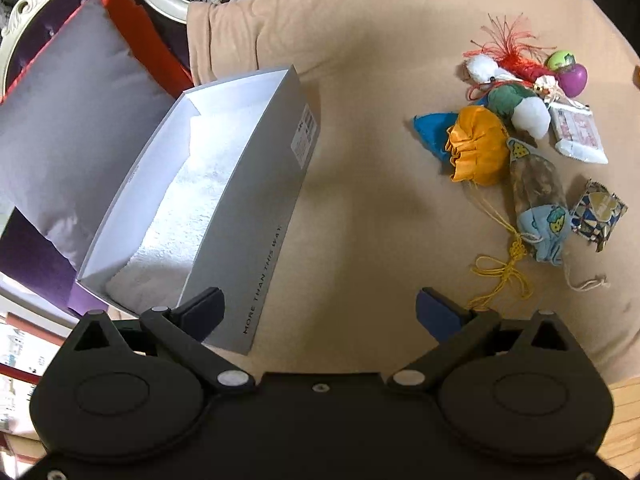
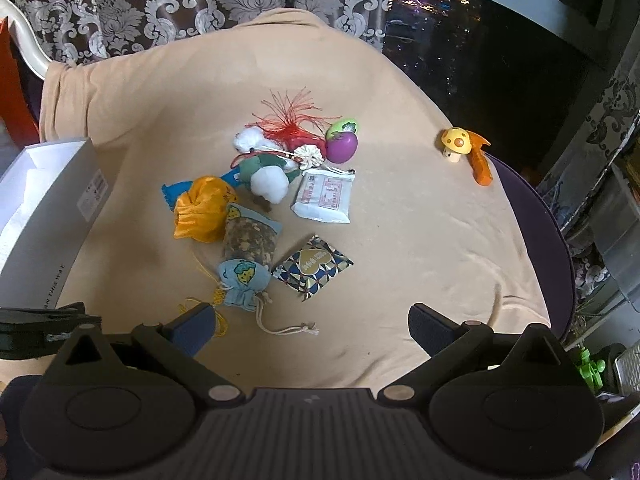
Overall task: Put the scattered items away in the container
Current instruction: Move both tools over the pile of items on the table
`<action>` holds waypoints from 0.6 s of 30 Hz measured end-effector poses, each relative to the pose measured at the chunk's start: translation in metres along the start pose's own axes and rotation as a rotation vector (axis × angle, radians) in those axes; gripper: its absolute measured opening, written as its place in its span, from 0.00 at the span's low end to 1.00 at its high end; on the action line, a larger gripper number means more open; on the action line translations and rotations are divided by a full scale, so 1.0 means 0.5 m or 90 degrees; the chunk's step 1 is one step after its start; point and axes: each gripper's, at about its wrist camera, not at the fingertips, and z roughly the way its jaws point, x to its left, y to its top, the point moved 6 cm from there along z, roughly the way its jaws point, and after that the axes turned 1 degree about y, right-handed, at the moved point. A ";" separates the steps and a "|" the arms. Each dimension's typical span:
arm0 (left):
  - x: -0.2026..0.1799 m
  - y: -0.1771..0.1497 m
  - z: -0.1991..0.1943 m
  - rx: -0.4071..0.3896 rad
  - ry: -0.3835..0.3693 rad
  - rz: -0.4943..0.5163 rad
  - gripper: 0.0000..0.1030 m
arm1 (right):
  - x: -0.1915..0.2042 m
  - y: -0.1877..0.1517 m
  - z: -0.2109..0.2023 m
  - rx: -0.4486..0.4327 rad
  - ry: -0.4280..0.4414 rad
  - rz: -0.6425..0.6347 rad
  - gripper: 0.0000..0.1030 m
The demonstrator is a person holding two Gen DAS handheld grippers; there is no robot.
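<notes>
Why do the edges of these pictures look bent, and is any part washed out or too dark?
Left wrist view: the fisheye lens bows the grey box outward, and its white lining is glared nearly featureless. Right wrist view: the tan cloth curves like a dome, the window at upper right is almost black, and the toys cast soft shadows.

The left tool (image 1: pixel 320 312) is hanging with its jaws wide apart and nothing between them above the tan-covered counter (image 1: pixel 360 80). An open grey box (image 1: pixel 256 208) lined with white is sitting just beside its left finger. Well apart on the right, a heap is lying: an orange pouch (image 1: pixel 478 146), a blue drawstring bag (image 1: pixel 544 232), a white packet (image 1: pixel 578 134) and a purple egg (image 1: pixel 573 79).
</notes>
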 end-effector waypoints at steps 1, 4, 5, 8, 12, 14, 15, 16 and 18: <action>-0.002 0.000 0.000 0.000 0.003 0.005 0.96 | 0.000 0.000 -0.001 0.001 0.002 0.001 0.99; -0.005 -0.001 -0.003 -0.005 0.012 0.016 0.96 | -0.002 0.000 -0.001 0.003 0.002 0.003 0.99; -0.005 0.000 -0.003 -0.005 0.013 0.018 0.96 | -0.003 0.000 0.001 0.005 0.002 0.004 0.99; -0.007 0.001 -0.002 -0.004 0.015 0.022 0.96 | -0.003 -0.002 0.007 0.012 0.004 0.008 0.99; -0.007 0.002 -0.001 -0.004 0.008 0.019 0.96 | -0.004 -0.008 0.017 0.018 0.013 0.017 0.99; -0.005 0.001 -0.002 -0.005 0.001 0.015 0.96 | -0.013 -0.009 0.026 0.019 0.049 0.049 0.99; -0.004 0.001 -0.003 -0.006 -0.005 0.012 0.96 | -0.024 -0.008 0.033 0.019 0.078 0.079 0.99; -0.002 0.001 -0.004 -0.008 -0.013 0.005 0.96 | -0.039 -0.009 0.041 0.017 0.103 0.115 0.99; 0.004 0.001 -0.005 -0.007 -0.036 -0.013 0.96 | -0.082 -0.011 0.066 0.011 0.123 0.203 0.99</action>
